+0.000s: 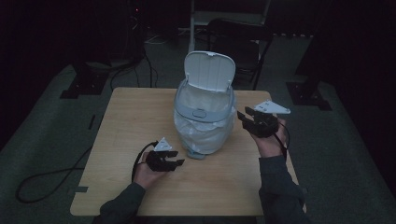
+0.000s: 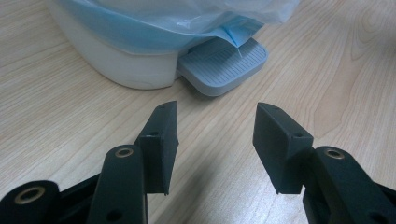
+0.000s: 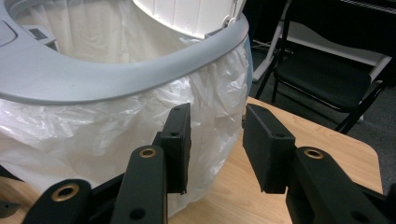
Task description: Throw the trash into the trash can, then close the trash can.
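Observation:
A small white pedal bin (image 1: 204, 123) stands mid-table with its lid (image 1: 208, 70) tipped up and a clear plastic liner (image 3: 93, 126) draped over its sides under a grey rim (image 3: 116, 77). Its grey foot pedal (image 2: 223, 63) faces the person. My left gripper (image 1: 177, 158) rests low on the table, open and empty, a short way before the pedal; the jaws (image 2: 215, 135) stand wide apart. My right gripper (image 1: 244, 117) hovers at the bin's right side near the rim, open, with nothing between its fingers (image 3: 215, 140) and the liner just beyond them.
The wooden table (image 1: 135, 121) has bare room left of the bin and along its front edge. A black folding chair (image 1: 238, 42) stands behind the table. Black cables (image 1: 51, 179) trail over the grey floor at the left.

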Available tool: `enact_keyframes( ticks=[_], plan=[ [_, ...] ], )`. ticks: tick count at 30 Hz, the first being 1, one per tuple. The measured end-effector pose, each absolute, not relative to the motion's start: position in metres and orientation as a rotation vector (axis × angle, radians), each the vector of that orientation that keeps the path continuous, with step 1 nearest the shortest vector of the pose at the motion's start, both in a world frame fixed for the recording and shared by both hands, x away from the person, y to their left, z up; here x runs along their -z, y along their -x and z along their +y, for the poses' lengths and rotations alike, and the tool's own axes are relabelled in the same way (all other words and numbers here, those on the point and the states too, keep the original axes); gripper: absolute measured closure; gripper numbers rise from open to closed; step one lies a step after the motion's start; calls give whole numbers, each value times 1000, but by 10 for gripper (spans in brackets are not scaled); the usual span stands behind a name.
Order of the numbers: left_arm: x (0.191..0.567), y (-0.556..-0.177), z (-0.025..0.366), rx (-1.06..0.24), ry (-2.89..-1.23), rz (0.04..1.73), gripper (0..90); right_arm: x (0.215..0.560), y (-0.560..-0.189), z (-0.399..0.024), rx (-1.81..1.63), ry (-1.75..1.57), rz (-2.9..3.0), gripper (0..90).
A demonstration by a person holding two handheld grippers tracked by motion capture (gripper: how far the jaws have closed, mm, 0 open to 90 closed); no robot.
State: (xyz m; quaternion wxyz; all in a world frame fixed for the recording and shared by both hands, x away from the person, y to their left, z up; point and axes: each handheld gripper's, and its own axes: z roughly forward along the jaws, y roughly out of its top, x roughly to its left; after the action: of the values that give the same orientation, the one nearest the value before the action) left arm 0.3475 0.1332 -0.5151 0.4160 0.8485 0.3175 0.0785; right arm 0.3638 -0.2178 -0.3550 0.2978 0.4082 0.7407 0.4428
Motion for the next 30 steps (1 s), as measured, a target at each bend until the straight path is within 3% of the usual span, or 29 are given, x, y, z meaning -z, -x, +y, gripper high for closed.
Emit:
enact_keyframes(
  ticks=[10,23,30],
  plan=[
    [513,-347,124,-198,-2126,767,512,352,-374,-223,-1188,-1105,1956,619],
    [516,-347,120,-189,-2135,757,512,341,-397,-229,-1253,-1126,1923,853],
    [519,-347,117,-187,-2139,757,513,337,-410,-230,-1304,-1140,1905,888]
  ],
)
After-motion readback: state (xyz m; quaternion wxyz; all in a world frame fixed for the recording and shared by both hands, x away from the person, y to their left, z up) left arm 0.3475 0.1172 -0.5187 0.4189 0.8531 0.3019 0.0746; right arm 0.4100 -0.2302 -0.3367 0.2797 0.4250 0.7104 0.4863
